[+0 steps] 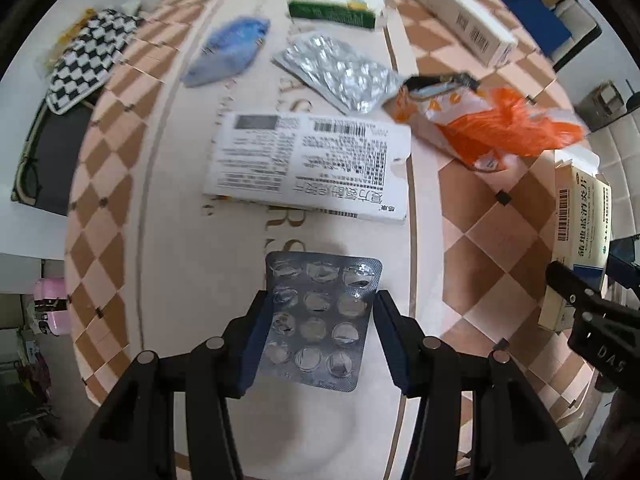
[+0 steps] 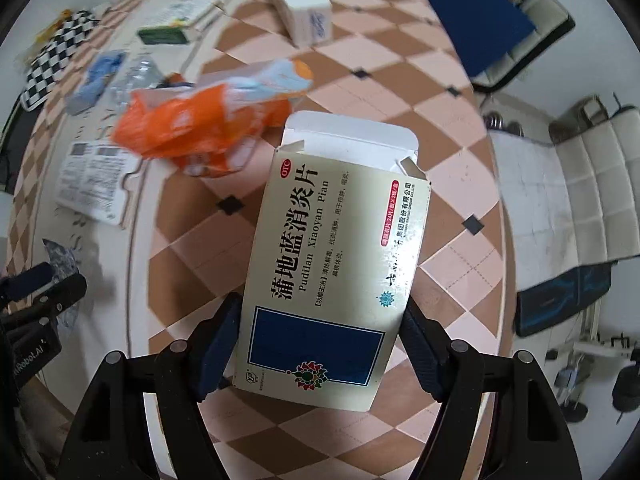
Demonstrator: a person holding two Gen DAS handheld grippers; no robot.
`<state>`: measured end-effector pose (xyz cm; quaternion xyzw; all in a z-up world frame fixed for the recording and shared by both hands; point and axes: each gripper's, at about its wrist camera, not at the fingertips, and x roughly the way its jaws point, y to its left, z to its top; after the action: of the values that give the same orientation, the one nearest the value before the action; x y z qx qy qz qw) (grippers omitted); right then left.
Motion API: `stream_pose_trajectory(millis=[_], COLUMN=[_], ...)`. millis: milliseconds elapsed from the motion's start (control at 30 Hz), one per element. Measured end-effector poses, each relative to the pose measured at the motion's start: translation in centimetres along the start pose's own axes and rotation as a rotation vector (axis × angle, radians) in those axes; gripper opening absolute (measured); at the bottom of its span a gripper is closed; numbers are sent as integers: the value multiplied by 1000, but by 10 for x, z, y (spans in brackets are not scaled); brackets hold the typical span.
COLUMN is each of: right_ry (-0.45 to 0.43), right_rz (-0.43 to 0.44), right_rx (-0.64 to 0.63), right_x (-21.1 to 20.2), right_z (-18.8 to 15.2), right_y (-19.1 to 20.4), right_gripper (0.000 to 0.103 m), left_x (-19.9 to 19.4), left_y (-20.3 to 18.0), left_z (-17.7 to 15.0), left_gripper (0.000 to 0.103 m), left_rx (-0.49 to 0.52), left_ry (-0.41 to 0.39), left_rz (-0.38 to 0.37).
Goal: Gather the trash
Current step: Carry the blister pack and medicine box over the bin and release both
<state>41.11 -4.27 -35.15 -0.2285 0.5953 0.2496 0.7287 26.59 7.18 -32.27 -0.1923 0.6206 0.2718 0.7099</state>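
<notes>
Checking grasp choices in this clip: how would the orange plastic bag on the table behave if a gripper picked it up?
The orange plastic bag looks crumpled and thin, so it would probably go floppy and sag from the pinch point. It seems light for its size. Its glossy film may slip between the pads, and an open edge might spill any contents; what is inside cannot be seen.

Bright even daylight, strong fisheye bending at edges, motion blur farther off.

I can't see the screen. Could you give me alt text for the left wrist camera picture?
The left tool grips an empty silver blister pack above a checkered table. Beyond it lie a flattened white medicine box, an orange plastic bag, another foil blister sheet and a blue mask. At the right edge, the right tool holds a cream medicine box.
</notes>
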Motion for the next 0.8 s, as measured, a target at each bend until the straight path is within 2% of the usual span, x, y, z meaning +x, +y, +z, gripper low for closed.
stream_pose_trajectory(millis=[200, 300, 467, 633, 800], right_ry=[-102, -140, -201, -226, -199], right_rz=[9, 20, 12, 14, 38], right_rx=[26, 63, 120, 194, 233], right_x=[-47, -69, -101, -130, -140], right_z=[-31, -63, -124, -200, -270], right_y=[15, 26, 53, 86, 113], right_gripper=[77, 77, 77, 77, 77], left_x=[-55, -78, -112, -133, -134], left_y=[16, 49, 84, 110, 123], left_z=[-34, -40, -82, -130, -173], left_gripper=[49, 49, 49, 49, 49], left_rx=[-1, 20, 74, 116, 130], left_ry=[-117, -179, -287, -323, -287], left_rz=[-8, -17, -33, -88, -155])
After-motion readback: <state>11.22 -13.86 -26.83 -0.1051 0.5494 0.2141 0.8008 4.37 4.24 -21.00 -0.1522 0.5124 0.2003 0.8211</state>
